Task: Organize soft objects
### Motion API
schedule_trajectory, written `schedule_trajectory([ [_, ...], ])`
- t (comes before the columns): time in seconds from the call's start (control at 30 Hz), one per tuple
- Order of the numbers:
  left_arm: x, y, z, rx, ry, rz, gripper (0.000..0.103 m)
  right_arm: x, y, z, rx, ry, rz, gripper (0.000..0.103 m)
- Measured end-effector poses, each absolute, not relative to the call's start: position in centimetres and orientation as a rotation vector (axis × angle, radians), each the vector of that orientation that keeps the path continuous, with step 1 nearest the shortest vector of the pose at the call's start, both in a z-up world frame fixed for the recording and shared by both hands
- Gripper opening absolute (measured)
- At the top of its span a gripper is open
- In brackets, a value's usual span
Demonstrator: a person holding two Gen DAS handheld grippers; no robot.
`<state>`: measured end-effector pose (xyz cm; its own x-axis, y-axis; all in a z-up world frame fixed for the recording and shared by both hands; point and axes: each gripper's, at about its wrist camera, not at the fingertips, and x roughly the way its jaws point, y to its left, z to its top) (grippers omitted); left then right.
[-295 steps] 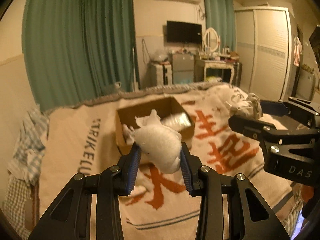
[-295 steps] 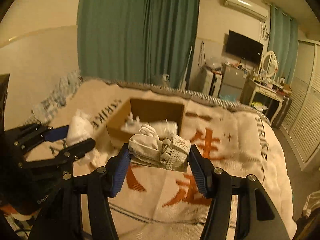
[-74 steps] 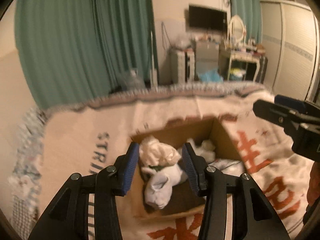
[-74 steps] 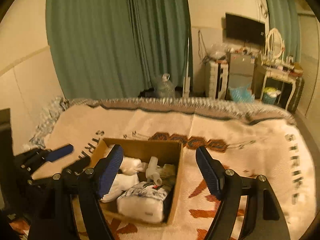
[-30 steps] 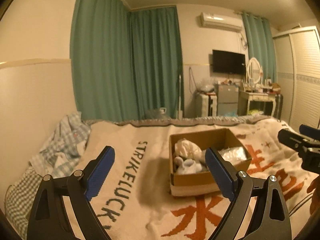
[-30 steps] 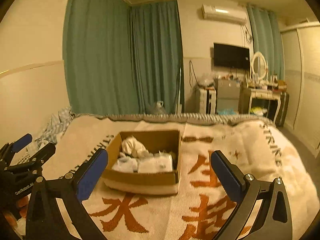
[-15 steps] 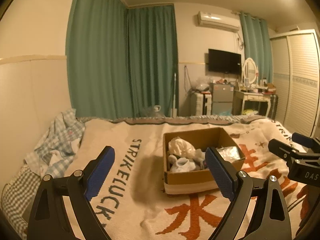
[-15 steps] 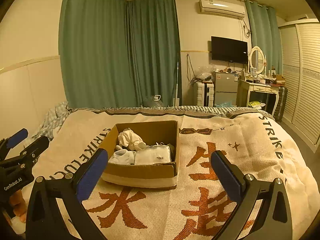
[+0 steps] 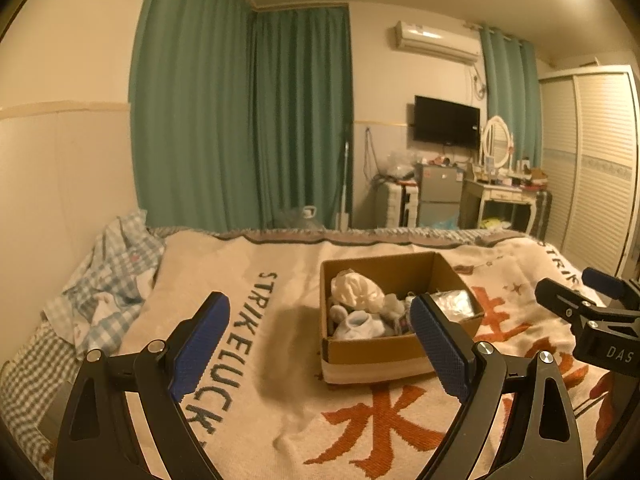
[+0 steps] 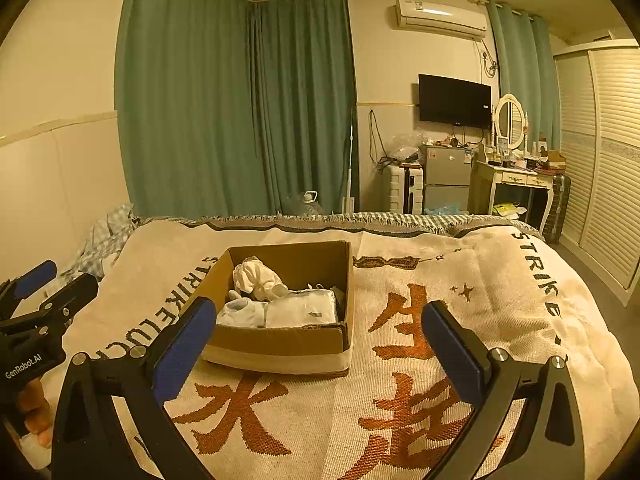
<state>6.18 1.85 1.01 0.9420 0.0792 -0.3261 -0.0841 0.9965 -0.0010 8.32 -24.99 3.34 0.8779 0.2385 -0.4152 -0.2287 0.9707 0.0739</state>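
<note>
A cardboard box (image 9: 380, 350) (image 10: 280, 346) stands on the bed's cream blanket. Inside lie soft things: a crumpled cream cloth (image 9: 356, 286) (image 10: 256, 276), pale rolled socks (image 9: 358, 326) (image 10: 242, 314) and a white packet (image 10: 302, 308). My left gripper (image 9: 320, 344) is wide open and empty, held back from the box on its near left. My right gripper (image 10: 316, 340) is wide open and empty, in front of the box. Each gripper shows at the edge of the other's view, the right one (image 9: 592, 304) and the left one (image 10: 40, 292).
The cream blanket (image 10: 440, 320) with orange characters and dark lettering covers the bed. Checked blue bedding (image 9: 104, 280) is bunched at the left by the wall. Beyond the bed are green curtains (image 10: 240, 112), a small fridge (image 10: 446, 178), a dressing table (image 10: 516, 182) and a wardrobe (image 10: 600, 160).
Both grippers have drawn back a little further from the box and stay wide open and empty. The box and its contents have not moved.
</note>
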Motion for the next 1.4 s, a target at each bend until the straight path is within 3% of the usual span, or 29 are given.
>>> schedule_trajectory([
  [1.4, 5.97, 1.95, 1.19, -0.016, 0.33, 0.09, 0.093, 8.21, -25.09, 3.07, 0.023, 0.449, 0.24, 0.103],
])
